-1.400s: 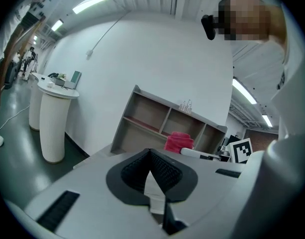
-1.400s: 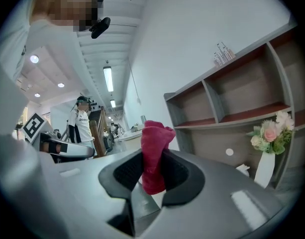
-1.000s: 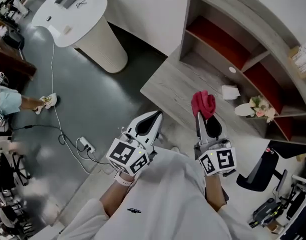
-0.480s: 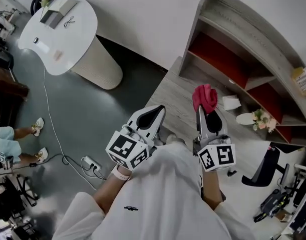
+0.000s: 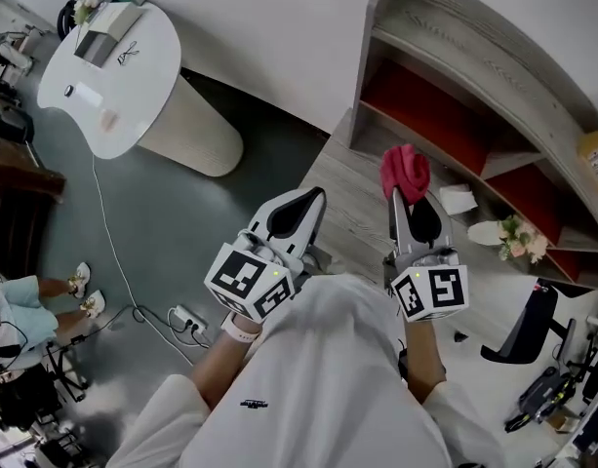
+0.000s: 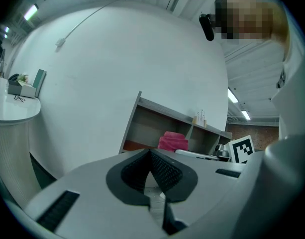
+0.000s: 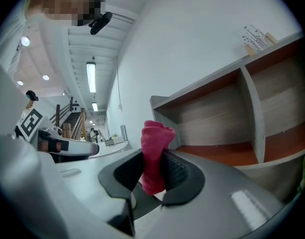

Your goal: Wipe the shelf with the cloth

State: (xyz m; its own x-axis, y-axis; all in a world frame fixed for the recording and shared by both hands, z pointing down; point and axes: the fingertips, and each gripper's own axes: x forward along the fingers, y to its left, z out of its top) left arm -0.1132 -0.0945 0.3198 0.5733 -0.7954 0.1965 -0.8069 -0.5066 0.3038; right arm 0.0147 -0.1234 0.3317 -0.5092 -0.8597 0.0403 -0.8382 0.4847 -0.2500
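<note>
My right gripper (image 5: 400,191) is shut on a bunched pink-red cloth (image 5: 404,171) and holds it up in front of the wooden shelf unit (image 5: 445,61). In the right gripper view the cloth (image 7: 154,148) sticks up between the jaws, with the shelf's red-floored compartments (image 7: 227,153) beyond. My left gripper (image 5: 313,195) hovers beside it over the grey wooden counter (image 5: 352,188), jaws shut with nothing in them. The left gripper view shows the cloth (image 6: 172,141) and the shelf unit (image 6: 157,126) ahead.
On the counter lie a folded white tissue (image 5: 458,200) and a white plate with flowers (image 5: 508,234). A round white table (image 5: 123,61) stands at the left on the grey floor. A cable and power strip (image 5: 186,317) lie on the floor. A seated person's feet (image 5: 79,291) show at far left.
Both grippers have shifted slightly toward the shelf with the cloth still held; the view has swung a little, bringing the shelf closer.
</note>
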